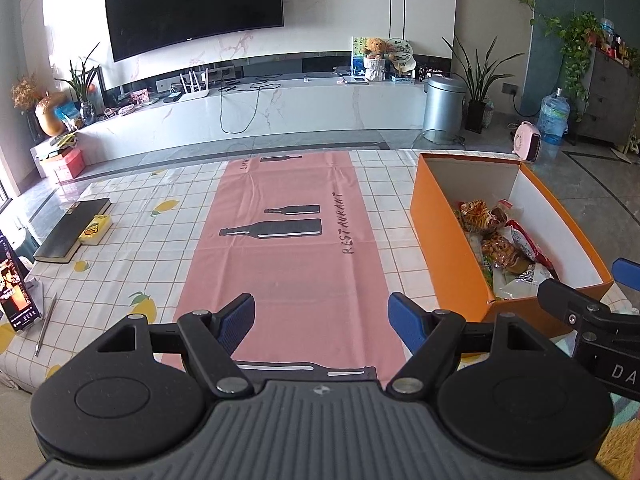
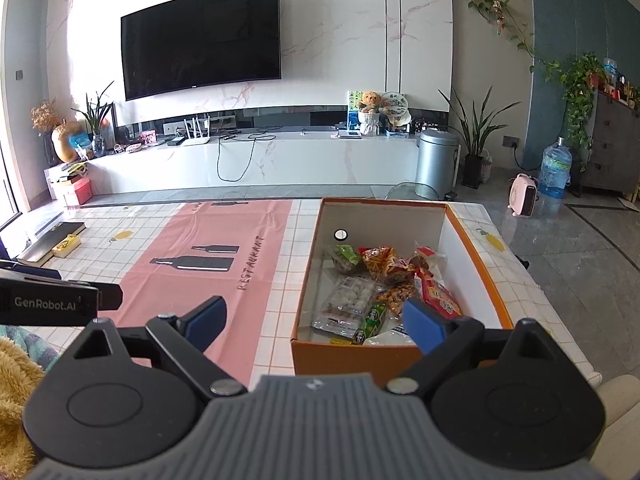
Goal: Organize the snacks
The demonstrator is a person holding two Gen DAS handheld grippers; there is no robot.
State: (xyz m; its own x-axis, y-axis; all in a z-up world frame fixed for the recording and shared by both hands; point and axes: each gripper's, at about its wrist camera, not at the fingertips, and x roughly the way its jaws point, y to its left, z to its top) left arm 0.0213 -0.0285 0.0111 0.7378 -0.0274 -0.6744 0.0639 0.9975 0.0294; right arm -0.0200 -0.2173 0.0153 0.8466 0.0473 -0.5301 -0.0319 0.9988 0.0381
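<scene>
Presently, crinkly foil snack packets (image 2: pixel 384 284), light, slippery, crushable, in orange cardboard box (image 2: pixel 484 264) at one o'clock; both grippers (image 2: pixel 316 320) (image 1: pixel 320 316) wide, empty; pinch sealed edges.

Pink mat (image 1: pixel 288 248) read "RESTAURANT" in black along its right side. Left gripper (image 2: pixel 44 304) body carried "GenRobot.AI" in the right wrist view. Right gripper (image 1: pixel 616 368) showed only "DA", cut off. Snack labels were unreadable.
</scene>
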